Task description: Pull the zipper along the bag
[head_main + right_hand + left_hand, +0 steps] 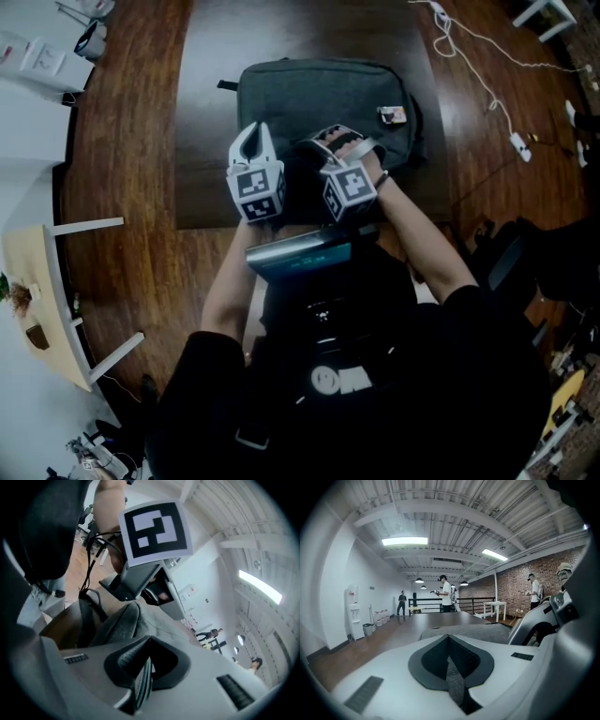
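Wood surface [202, 141] carries grey bag [319, 94], long axis left-right. Left tongs [449, 641] and right tongs [147, 644] at near edge, bag ahead; both closed, nothing visibly held.

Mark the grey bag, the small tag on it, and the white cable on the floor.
grey bag [309, 98]: head view, its top panel.
small tag [393, 114]: head view, its middle.
white cable [478, 73]: head view, a middle stretch.

Bag [319, 94] on table [202, 112], left gripper [253, 142] beside right gripper [323, 142] (bag's near edge)
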`<state>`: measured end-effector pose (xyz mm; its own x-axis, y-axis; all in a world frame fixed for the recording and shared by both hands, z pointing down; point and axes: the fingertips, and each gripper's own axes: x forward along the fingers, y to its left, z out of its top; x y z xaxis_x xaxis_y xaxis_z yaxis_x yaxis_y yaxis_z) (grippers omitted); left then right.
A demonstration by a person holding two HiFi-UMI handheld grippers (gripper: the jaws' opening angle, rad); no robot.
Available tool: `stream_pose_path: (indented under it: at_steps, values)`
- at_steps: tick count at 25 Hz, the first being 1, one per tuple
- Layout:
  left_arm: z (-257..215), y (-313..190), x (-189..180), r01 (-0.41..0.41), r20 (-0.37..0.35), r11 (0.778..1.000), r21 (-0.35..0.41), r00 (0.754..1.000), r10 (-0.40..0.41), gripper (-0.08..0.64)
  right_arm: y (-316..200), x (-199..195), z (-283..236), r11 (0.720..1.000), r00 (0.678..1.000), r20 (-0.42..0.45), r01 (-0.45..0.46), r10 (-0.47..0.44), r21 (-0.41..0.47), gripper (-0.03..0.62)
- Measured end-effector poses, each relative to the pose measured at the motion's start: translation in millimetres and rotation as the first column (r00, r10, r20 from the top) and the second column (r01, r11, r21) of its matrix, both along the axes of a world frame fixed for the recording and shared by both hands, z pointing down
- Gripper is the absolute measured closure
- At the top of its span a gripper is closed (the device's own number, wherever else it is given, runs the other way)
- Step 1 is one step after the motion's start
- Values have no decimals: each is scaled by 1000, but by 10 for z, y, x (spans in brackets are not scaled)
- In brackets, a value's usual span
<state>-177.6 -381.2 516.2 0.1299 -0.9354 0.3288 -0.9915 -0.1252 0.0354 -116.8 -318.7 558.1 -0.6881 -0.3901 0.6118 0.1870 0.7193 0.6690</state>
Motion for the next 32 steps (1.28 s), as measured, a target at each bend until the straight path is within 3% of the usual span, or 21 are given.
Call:
stream_pose_path:
  at_steps: [4,13,16,20,32]
  values:
    - [46,6,36,-11,2,1000,-8,1000,11,555,-97,69,146,996,995,-96,23,-15,86,575]
    - [92,-71,127,-45,-11,999,-14,999,45,555,-88,69,165,982,989,-131,92,-70,163,575]
    - [241,-80,224,-97,-18,994,-52,995,96,555,-48,119,138,978,987,-131,119,-97,170,575]
    - [316,-81,288,-133,25,989,-68,991,135,555,-41,158,139,977,983,-142,139,-116,161,575]
    - [419,-118,265,-129,-16,985,-110,992,128,555,-69,386,108,981,987,-117,127,-110,146,575]
